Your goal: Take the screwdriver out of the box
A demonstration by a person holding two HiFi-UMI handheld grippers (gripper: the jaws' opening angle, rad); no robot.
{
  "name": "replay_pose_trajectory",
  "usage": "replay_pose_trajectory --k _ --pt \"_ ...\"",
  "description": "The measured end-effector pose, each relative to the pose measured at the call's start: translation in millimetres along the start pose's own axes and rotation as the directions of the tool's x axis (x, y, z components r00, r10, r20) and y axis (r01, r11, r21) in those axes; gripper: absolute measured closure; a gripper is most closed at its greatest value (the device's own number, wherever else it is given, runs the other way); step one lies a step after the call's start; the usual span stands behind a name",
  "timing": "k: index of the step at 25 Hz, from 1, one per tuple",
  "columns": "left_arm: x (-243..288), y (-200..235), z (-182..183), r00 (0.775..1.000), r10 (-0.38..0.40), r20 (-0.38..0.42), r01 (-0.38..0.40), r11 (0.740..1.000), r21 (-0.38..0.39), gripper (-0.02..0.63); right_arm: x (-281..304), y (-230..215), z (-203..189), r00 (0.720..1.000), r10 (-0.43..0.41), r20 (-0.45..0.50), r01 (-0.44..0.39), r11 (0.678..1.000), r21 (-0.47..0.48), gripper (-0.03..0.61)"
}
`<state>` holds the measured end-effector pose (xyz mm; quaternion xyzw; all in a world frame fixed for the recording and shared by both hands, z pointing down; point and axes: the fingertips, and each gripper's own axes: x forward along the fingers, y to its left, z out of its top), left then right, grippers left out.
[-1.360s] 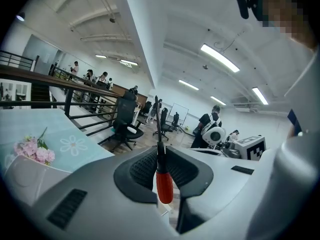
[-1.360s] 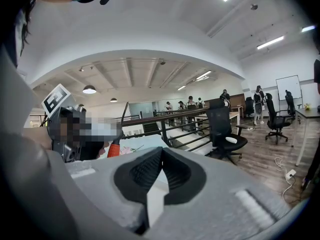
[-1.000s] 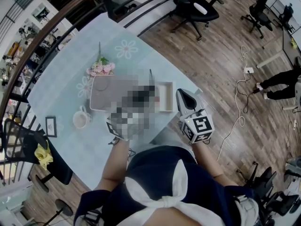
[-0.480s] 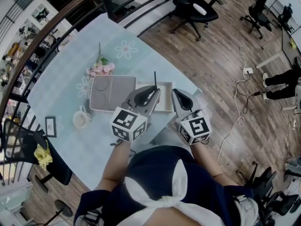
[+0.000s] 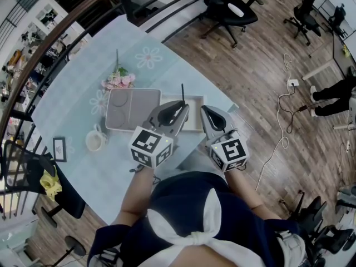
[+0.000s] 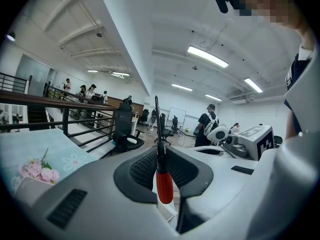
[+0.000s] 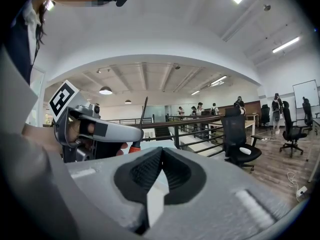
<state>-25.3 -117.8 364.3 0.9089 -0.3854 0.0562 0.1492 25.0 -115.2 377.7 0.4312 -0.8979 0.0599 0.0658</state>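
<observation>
A screwdriver (image 6: 164,184) with a red handle and a thin dark shaft stands upright between the jaws of my left gripper (image 6: 159,156), which is shut on its handle. In the head view the shaft (image 5: 182,93) pokes up from my left gripper (image 5: 181,109), held above the white open box (image 5: 196,115) on the pale blue table (image 5: 72,93). My right gripper (image 5: 206,111) hovers just right of it, apart from the box. Its jaw tips meet with nothing between them in the right gripper view (image 7: 161,151), where the screwdriver (image 7: 135,146) shows at the left.
A grey tray (image 5: 132,109) lies against the box's left side. Pink flowers (image 5: 118,81) lie behind it, with a white cup (image 5: 95,141) and a small framed card (image 5: 59,149) to the left. The table's right edge drops to wooden floor; an office chair (image 5: 231,4) stands beyond.
My right gripper has drifted a little left, closer to the left gripper. The left gripper keeps the screwdriver upright in the same place.
</observation>
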Motion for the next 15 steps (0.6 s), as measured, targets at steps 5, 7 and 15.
replay_pose_trajectory --k 5,7,15 --pt "-2.8 1.4 2.6 1.0 0.0 0.005 0.0 1.0 -0.004 0.549 0.5 1.8 1.3 1.0 0.001 -0.003 -0.001 1.0 -0.001 0.581" --pt "-2.7 1.4 2.9 1.0 0.002 0.005 -0.002 1.0 -0.004 0.549 0.4 1.0 0.5 1.0 0.0 -0.005 0.0 1.0 0.0 0.581" --pt "-2.4 -0.9 -2.3 1.0 -0.002 -0.004 0.002 1.0 0.0 0.549 -0.3 2.7 -1.5 1.0 0.002 -0.007 -0.002 1.0 -0.002 0.581"
